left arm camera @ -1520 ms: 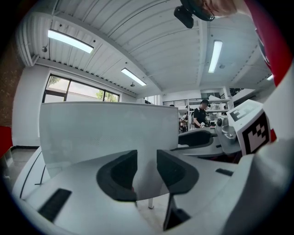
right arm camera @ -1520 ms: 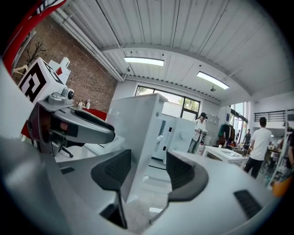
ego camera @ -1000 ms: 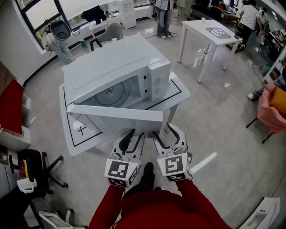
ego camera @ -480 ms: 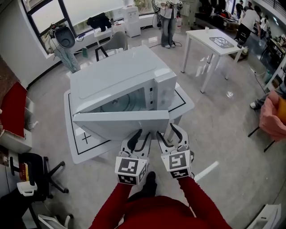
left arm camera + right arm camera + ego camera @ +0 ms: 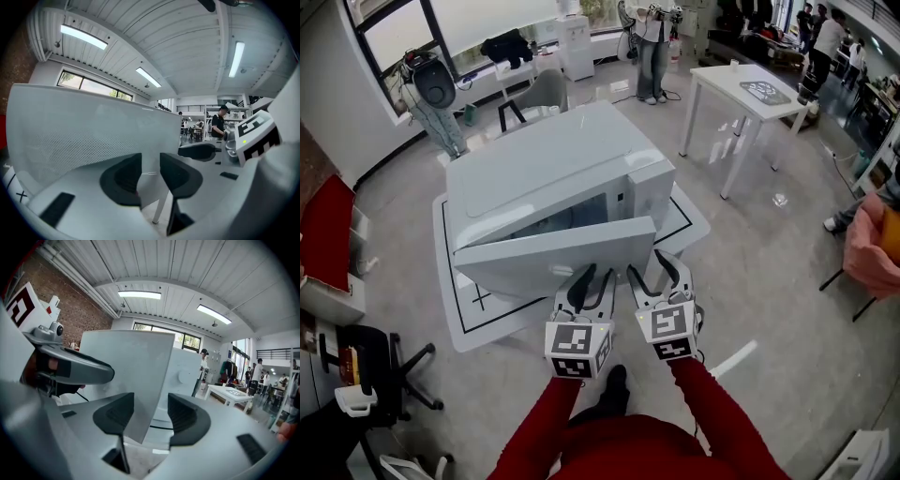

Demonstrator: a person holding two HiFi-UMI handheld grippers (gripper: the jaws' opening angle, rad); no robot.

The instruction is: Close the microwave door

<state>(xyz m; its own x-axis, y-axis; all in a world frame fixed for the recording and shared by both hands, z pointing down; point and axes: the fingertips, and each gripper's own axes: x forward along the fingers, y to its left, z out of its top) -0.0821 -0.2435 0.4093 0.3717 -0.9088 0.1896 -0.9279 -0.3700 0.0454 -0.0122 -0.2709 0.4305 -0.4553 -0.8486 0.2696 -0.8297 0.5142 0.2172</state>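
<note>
A white microwave [image 5: 553,169] stands on a small white table [image 5: 689,220] marked with black lines. Its door [image 5: 544,258] hangs tilted and partly open, leaving a gap through which the cavity shows. My left gripper [image 5: 589,277] and right gripper [image 5: 652,267] sit side by side against the door's outer face near its free edge. In the left gripper view the door [image 5: 93,126] fills the left, and the left gripper [image 5: 150,176] stands slightly open. In the right gripper view the door's corner [image 5: 126,376] reaches between the spread jaws of the right gripper [image 5: 151,416].
Another white table [image 5: 750,80] stands at the back right. A black office chair [image 5: 394,366] is at the lower left beside a red surface [image 5: 323,225]. A person [image 5: 652,37] stands at the back. A pink seat [image 5: 872,234] is at the right edge.
The door has swung from nearly flat up towards the microwave's front, narrowing the opening. Both grippers have moved forward and up with it.
</note>
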